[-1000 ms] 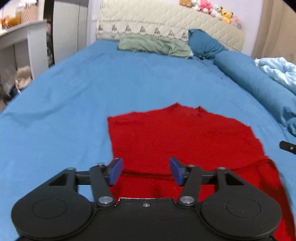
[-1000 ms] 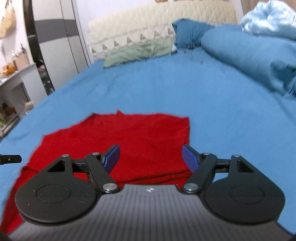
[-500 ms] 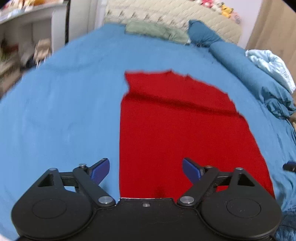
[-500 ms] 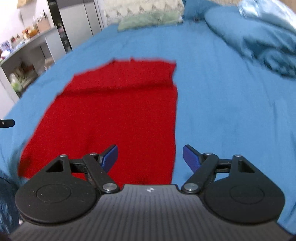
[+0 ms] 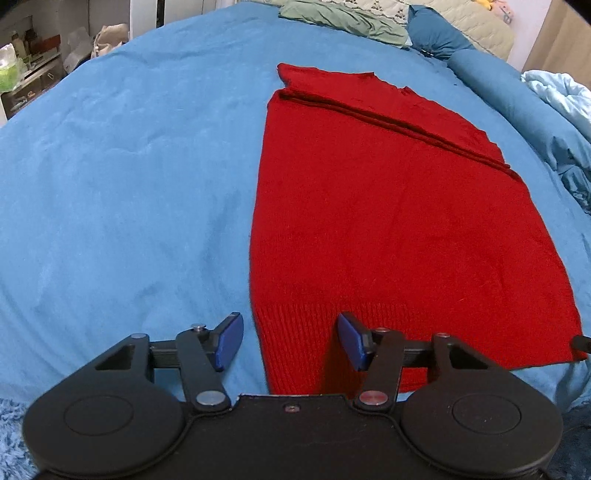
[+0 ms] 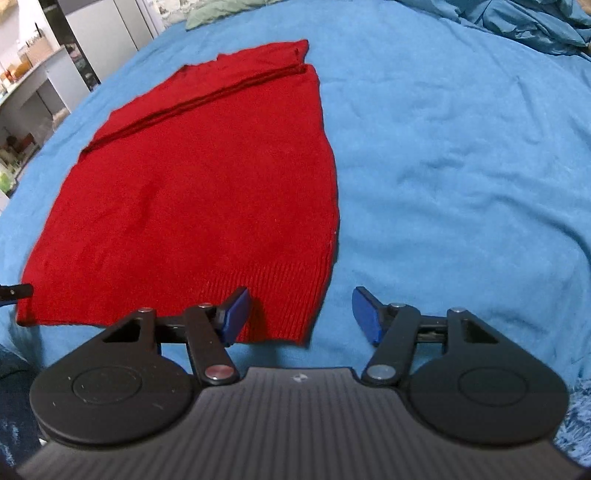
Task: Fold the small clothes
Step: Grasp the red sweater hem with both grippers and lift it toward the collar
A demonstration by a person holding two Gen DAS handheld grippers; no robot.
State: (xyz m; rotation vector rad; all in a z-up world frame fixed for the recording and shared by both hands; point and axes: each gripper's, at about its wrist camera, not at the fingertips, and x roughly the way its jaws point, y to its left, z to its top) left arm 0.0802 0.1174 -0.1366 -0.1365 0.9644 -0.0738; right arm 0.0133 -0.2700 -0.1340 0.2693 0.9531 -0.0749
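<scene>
A red knit garment (image 5: 388, 206) lies flat on the blue bedspread (image 5: 129, 166), with a folded band across its far end. My left gripper (image 5: 291, 339) is open and empty, straddling the garment's near left corner at the ribbed hem. In the right wrist view the garment (image 6: 199, 192) lies left of centre. My right gripper (image 6: 301, 314) is open and empty, straddling the near right corner of the hem. The tip of the other gripper shows at each view's edge (image 5: 581, 341) (image 6: 14, 291).
A green cloth (image 5: 343, 18) and a blue pillow (image 5: 436, 33) lie at the head of the bed. A rolled blue duvet (image 5: 524, 110) and a pale blue blanket (image 5: 561, 92) run along the right side. Shelves and clutter (image 5: 26, 66) stand left of the bed.
Both grippers have pulled back toward me, from over the garment's far part to its near hem. The garment now lies stretched out long. Both stay open.
</scene>
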